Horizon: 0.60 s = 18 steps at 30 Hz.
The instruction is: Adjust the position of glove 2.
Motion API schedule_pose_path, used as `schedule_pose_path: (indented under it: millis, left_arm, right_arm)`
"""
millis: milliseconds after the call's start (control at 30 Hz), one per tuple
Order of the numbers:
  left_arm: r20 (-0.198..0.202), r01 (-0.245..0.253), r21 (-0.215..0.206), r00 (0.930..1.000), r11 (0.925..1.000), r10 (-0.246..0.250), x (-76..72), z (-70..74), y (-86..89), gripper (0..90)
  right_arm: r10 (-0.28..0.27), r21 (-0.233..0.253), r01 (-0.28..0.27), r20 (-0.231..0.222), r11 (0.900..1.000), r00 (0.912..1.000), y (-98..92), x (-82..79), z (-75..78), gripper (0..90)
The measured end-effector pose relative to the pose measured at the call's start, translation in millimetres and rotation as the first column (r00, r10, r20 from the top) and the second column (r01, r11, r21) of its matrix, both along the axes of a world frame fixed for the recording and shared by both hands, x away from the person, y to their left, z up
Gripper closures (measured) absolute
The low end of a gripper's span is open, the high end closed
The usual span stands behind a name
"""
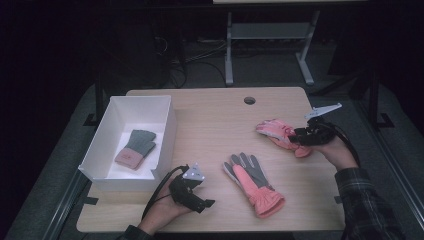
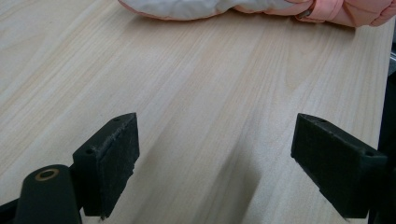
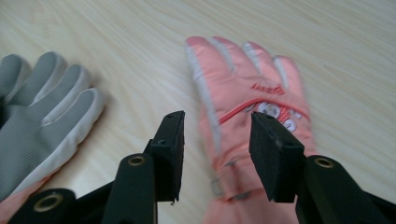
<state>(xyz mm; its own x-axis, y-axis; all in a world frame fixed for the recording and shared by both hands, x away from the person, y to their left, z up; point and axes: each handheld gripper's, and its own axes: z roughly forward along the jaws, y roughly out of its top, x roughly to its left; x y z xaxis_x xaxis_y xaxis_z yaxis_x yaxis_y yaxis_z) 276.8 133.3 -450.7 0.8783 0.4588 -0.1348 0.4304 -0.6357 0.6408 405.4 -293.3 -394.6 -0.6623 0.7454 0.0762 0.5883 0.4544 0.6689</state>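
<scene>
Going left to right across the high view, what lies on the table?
White box holding a green-and-pink glove → left gripper → grey-palmed pink glove → pink glove → right gripper.

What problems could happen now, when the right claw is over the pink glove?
1. The right claw is open around the pink glove near its cuff; closing there may pinch only loose fabric, so the glove could slip out.
2. The white box already holds a green glove and stands far from this glove, so it might drop on the way.
3. The left claw is open over bare table, giving no support.
</scene>
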Motion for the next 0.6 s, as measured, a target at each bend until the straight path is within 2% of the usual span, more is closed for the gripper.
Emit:
schedule_pose_path:
  millis: [133, 200, 233, 300, 367, 467, 533, 567, 600]
  left_arm:
    - [-0.001, 0.002, 0.003, 1.0000, 1.0000, -0.002, 0.2, 0.1, 0.1, 14.9]
    - [-0.002, 0.000, 0.002, 1.0000, 1.0000, 0.000, 0.2, 0.0, -0.1, 14.9]
    - [-0.003, 0.007, 0.014, 1.0000, 0.9999, -0.007, 0.6, 0.2, 0.2, 14.9]
    - [-0.002, 0.010, 0.019, 0.9999, 0.9998, -0.010, 0.8, 0.2, 0.4, 14.9]
    - [-0.001, 0.015, 0.026, 0.9999, 0.9995, -0.015, 0.9, 0.4, 0.8, 14.9]
    - [-0.003, 0.009, 0.020, 1.0000, 0.9998, -0.009, 1.2, 0.0, 1.1, 14.9]
    - [-0.006, 0.009, 0.021, 0.9999, 0.9997, -0.009, 1.3, -0.2, 1.1, 15.0]
    - [-0.006, 0.009, 0.021, 0.9999, 0.9997, -0.009, 1.3, -0.2, 1.1, 15.0]
    - [-0.008, 0.008, 0.020, 0.9999, 0.9998, -0.008, 1.4, -0.5, 0.9, 15.0]
  right_arm:
    - [0.015, -0.021, -0.016, -0.035, 1.000, 0.9993, -0.8, 20.8, -2.3, 55.5]
    - [0.010, -0.029, -0.012, -0.047, 1.000, 0.9989, -0.2, 25.3, -4.3, 55.6]
    - [0.009, -0.056, -0.013, -0.068, 0.998, 0.9976, 0.2, 33.6, -9.9, 55.6]
    - [0.001, -0.084, -0.008, -0.086, 0.996, 0.9963, 0.2, 39.5, -15.8, 55.6]
    - [-0.003, -0.091, -0.005, -0.090, 0.996, 0.9960, 0.1, 41.3, -18.4, 55.7]
    - [-0.031, -0.096, 0.023, -0.074, 0.995, 0.9968, -5.3, 42.7, -18.9, 64.4]
    - [-0.054, -0.091, 0.048, -0.065, 0.995, 0.9964, -11.7, 42.7, -17.0, 75.8]
    - [-0.054, -0.091, 0.048, -0.065, 0.995, 0.9964, -11.7, 42.7, -17.0, 75.8]
    - [-0.083, -0.109, 0.076, -0.062, 0.991, 0.9946, -18.5, 43.2, -18.4, 86.1]
